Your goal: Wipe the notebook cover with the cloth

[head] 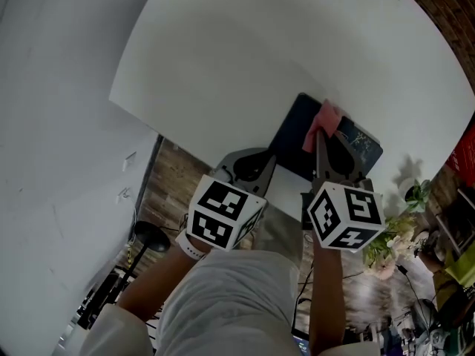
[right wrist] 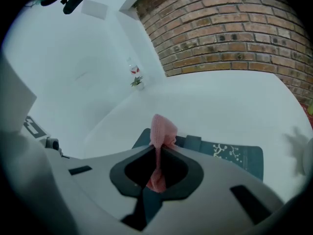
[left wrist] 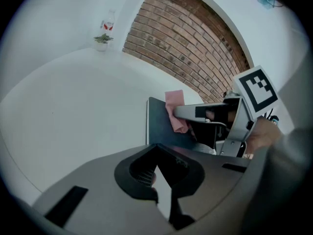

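Observation:
A dark blue notebook (head: 295, 136) (left wrist: 159, 124) (right wrist: 234, 155) lies near the white table's front edge. Its cover carries a small white branch print. My right gripper (head: 319, 133) (right wrist: 157, 148) is shut on a pink cloth (head: 325, 116) (right wrist: 161, 129) (left wrist: 175, 106), which sticks out past the jaw tips over the notebook's far part. My left gripper (head: 254, 162) (left wrist: 156, 148) sits just left of the notebook at the table's edge, jaws together with nothing between them. In the left gripper view the right gripper reaches across the notebook from the right.
The white table (head: 223, 58) stretches far and left. A small bottle with a green sprig (left wrist: 103, 31) (right wrist: 136, 77) stands at its back by a brick wall (left wrist: 195, 58). Flowers (head: 390, 243) and clutter lie at the right; a black stand (head: 145, 236) is on the floor.

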The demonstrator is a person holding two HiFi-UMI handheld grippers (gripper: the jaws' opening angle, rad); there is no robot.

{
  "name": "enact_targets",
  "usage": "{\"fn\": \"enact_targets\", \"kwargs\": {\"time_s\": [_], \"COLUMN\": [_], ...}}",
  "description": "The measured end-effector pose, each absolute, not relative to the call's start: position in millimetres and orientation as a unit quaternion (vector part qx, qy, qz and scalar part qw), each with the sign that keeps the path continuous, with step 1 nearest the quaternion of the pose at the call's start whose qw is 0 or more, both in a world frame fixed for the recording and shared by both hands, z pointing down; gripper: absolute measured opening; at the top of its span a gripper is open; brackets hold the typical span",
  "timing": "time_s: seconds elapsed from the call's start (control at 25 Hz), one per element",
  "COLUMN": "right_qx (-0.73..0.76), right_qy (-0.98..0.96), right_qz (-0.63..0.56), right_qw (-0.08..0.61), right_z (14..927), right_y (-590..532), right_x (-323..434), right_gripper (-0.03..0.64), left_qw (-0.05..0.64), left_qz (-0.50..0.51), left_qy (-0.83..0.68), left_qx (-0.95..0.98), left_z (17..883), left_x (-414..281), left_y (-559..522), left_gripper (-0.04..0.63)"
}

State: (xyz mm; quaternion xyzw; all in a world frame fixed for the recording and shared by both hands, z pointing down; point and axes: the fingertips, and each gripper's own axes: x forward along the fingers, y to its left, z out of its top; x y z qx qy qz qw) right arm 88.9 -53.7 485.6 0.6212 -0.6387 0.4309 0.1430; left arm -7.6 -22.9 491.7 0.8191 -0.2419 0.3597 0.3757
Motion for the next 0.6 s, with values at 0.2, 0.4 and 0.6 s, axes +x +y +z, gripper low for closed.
{"fn": "enact_targets", "kwargs": {"time_s": [0.2, 0.4, 0.6], "right_qx": [0.609, 0.589, 0.570], "right_qy": [-0.652, -0.667, -0.682], "right_qz": [0.424, 0.425, 0.424], "right_qw": [0.158, 0.166, 0.173], "right_z": [487, 486, 486], "right_y": [-67, -78, -81], "right_x": [75, 61, 52], "right_gripper": [0.034, 0.034, 0.034], "left_qw": [0.377, 0.381, 0.386], "left_qz": [0.360, 0.356, 0.352], "left_qy": [-0.241, -0.241, -0.243], "left_qx": [0.819, 0.818, 0.818], "left_z": [493, 492, 493], "left_x": [-8, -7, -8], "left_y": [-23, -22, -20], "left_gripper": [0.018, 0.018, 0.018]}}
